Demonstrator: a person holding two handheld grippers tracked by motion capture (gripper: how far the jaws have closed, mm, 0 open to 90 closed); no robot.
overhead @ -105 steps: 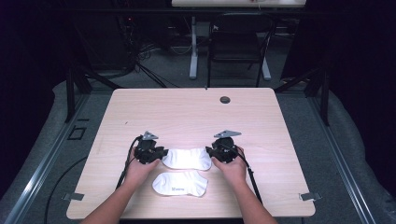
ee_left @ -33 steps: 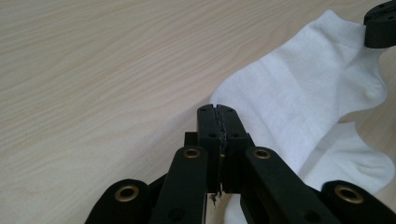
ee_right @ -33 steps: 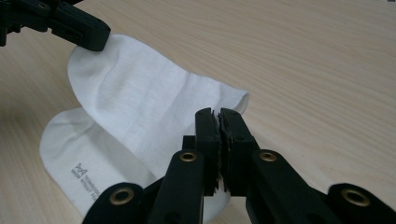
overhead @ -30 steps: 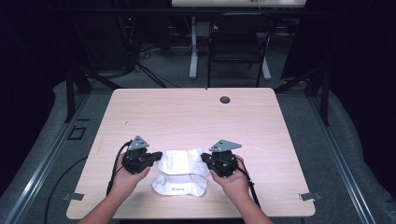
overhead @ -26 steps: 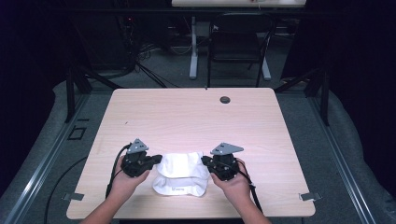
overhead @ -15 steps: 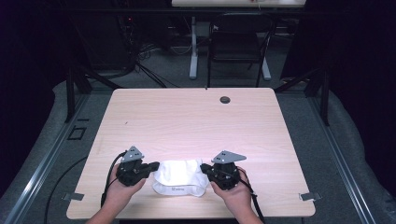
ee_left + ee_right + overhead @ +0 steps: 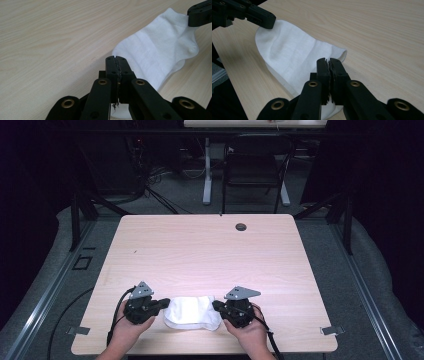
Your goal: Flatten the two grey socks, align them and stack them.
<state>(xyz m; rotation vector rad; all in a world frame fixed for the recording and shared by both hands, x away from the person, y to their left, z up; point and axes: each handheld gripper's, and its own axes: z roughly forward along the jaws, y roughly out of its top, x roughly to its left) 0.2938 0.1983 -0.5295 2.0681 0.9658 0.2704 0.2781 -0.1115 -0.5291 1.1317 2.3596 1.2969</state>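
A white ankle sock [image 7: 192,312] lies stretched flat near the table's front edge, between my two grippers. My left gripper [image 7: 167,303] is shut on the sock's left end, and my right gripper [image 7: 216,306] is shut on its right end. In the left gripper view my jaws [image 7: 117,60] are pressed together, and the sock [image 7: 160,50] runs from under them to the right gripper's tip [image 7: 197,16]. The right gripper view shows my shut jaws [image 7: 329,62] over the sock [image 7: 289,52], with the left gripper [image 7: 262,18] at its far end. A second white layer [image 7: 279,77] peeks out underneath.
The pale wooden table [image 7: 210,250] has a dark round grommet [image 7: 241,226] near its far edge. Metal brackets [image 7: 330,330] sit at its front corners. Beyond the table, a chair [image 7: 255,170] and cables stand on the dark floor.
Both grippers have carried the far sock toward the front edge and lowered it onto the near sock, which it now covers. Both jaws stayed shut.
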